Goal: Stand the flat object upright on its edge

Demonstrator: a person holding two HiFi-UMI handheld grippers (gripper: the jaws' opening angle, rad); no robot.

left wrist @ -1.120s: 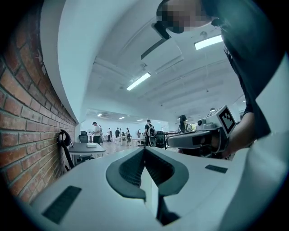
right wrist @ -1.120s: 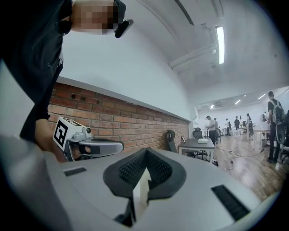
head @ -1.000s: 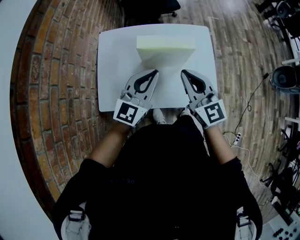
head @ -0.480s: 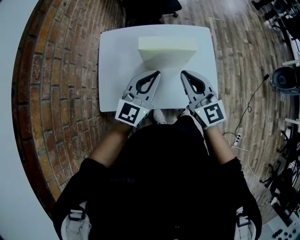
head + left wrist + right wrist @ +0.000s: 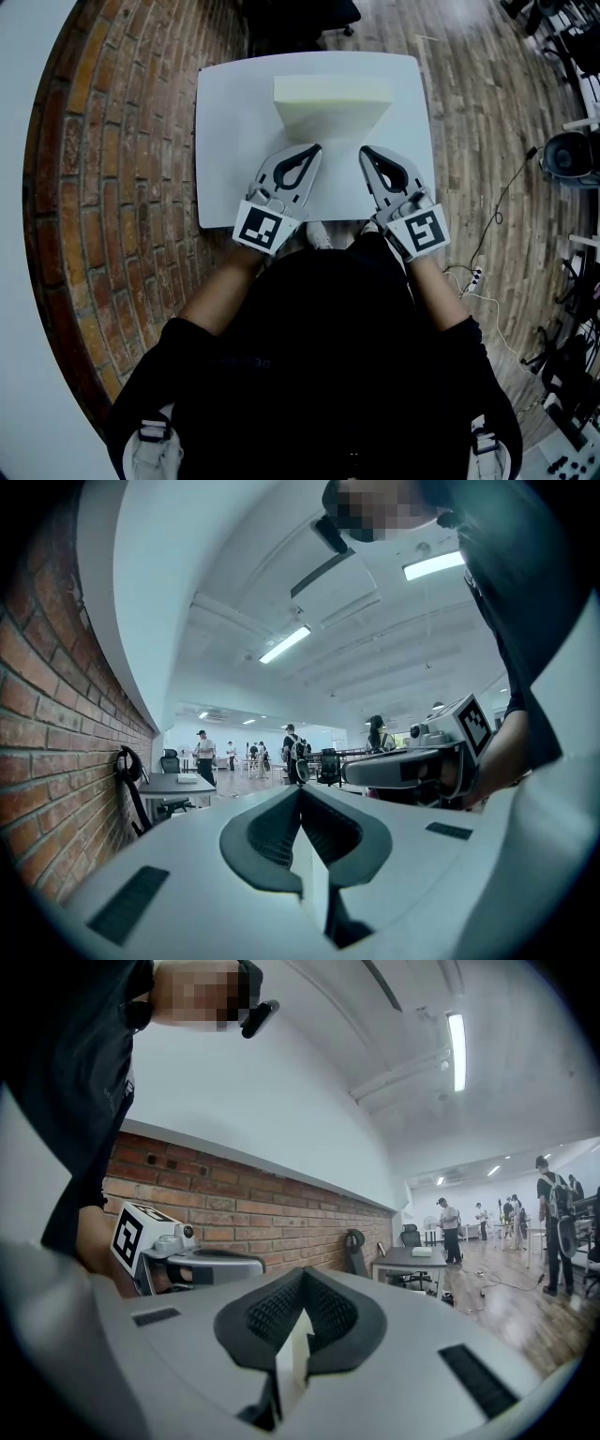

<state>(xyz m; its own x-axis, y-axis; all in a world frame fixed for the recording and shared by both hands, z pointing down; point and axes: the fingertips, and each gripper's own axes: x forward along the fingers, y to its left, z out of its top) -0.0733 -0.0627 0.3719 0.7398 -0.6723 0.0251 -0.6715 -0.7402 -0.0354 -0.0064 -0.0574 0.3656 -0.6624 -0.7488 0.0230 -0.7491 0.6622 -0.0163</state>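
- Foam block (image 5: 333,105): pale yellow-white, at the far middle of the white table (image 5: 220,141). A narrow top face and a broad near face show, and the near face tapers toward the tabletop. It looks to be standing upright on its edge.
- Nothing is holding the block, and neither gripper view shows it between the jaws.
- Left gripper (image 5: 312,150): on the near half of the table, left of centre, angled far-right toward the block's base. Its jaws are clenched together with nothing between them. The tip is just beside the block's near lower edge; I can't tell whether it touches.
- Right gripper (image 5: 366,153): mirror pose, right of centre, angled far-left. Its jaws are also clenched and empty. The tip is just beside the same lower edge, and contact is unclear there too.
- The two tips are near each other with a gap between them, and the marker cubes sit at the table's near edge.
- The person is at the near side in a black top (image 5: 319,356), with both forearms reaching to the grippers.
- Surroundings: a brick wall (image 5: 103,187) on the left, a wood floor (image 5: 478,112) on the right with cables on it, and a dark chair (image 5: 300,14) past the far table edge.
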